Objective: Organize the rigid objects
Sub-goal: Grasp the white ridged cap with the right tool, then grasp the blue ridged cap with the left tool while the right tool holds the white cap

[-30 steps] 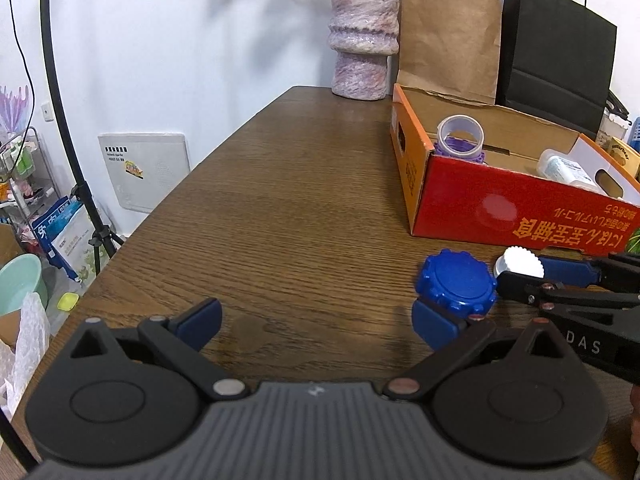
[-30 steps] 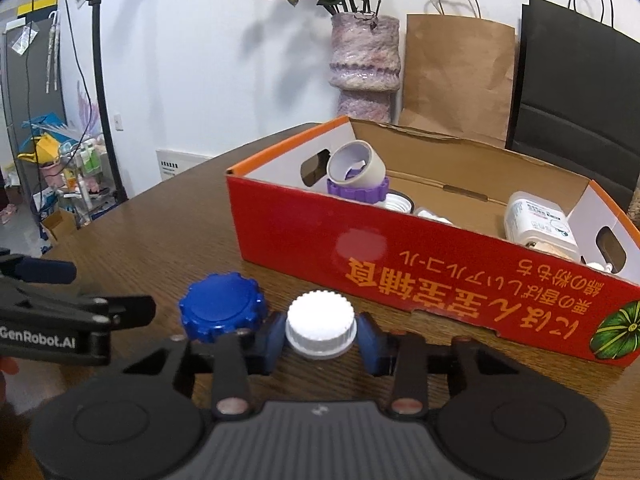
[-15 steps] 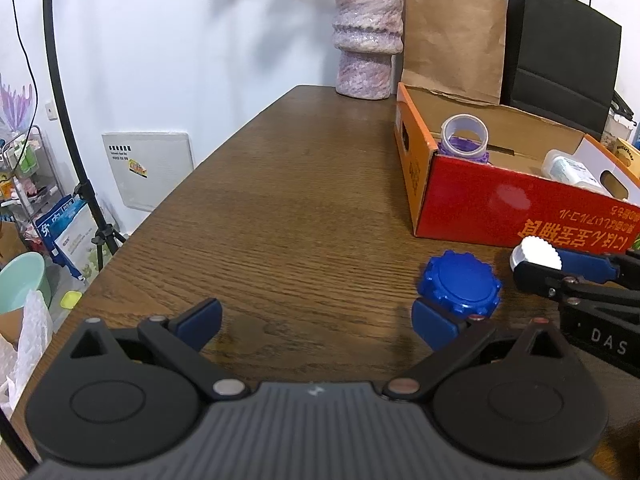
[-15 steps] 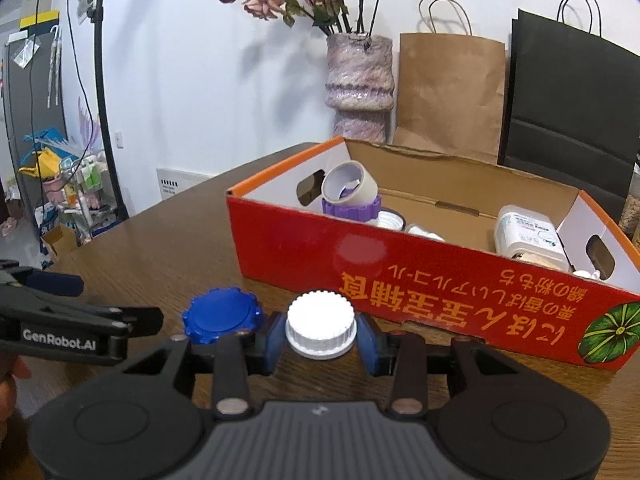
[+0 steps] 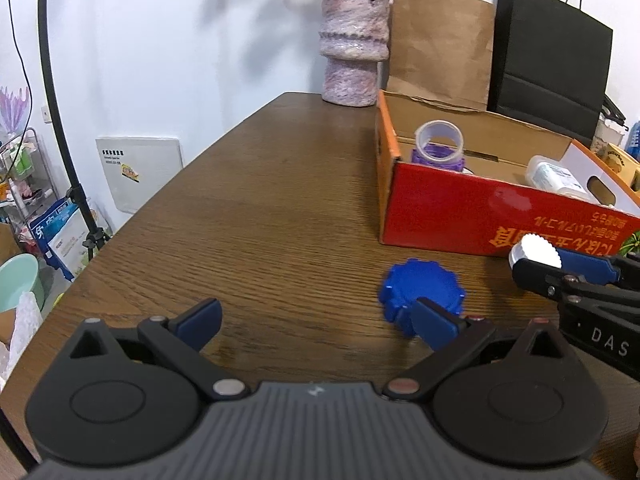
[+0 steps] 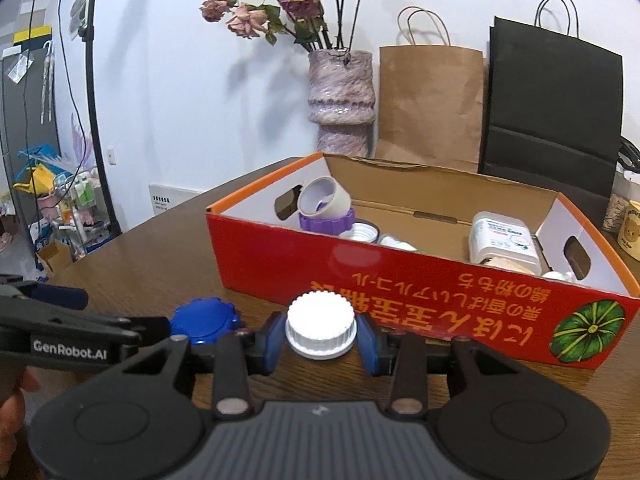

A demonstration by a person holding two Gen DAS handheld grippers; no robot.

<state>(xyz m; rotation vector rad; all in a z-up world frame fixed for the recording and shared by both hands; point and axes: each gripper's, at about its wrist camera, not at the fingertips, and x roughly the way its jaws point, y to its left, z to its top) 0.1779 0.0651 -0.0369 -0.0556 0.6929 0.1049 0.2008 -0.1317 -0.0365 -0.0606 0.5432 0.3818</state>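
Note:
My right gripper [image 6: 321,339] is shut on a white ribbed cap [image 6: 321,326], held above the wooden table in front of the red cardboard box [image 6: 400,300]. The same cap [image 5: 536,252] shows at the right of the left wrist view, between the blue pads. A blue scalloped lid [image 5: 422,292] lies flat on the table; my left gripper [image 5: 316,318] stands open, its right finger [image 5: 434,322] just in front of the lid. In the right wrist view the blue lid [image 6: 204,318] sits left of the cap. The box holds a purple-based tape roll [image 6: 326,208] and a white bottle [image 6: 504,240].
A mottled purple vase [image 5: 354,44] with dried roses, a brown paper bag [image 5: 440,40] and a black paper bag [image 5: 552,56] stand behind the box. A black light stand [image 5: 60,120] rises left of the table edge, over floor clutter.
The right gripper has lifted the white cap off the table and away from the blue lid, which stays where it was. The left gripper has hardly moved.

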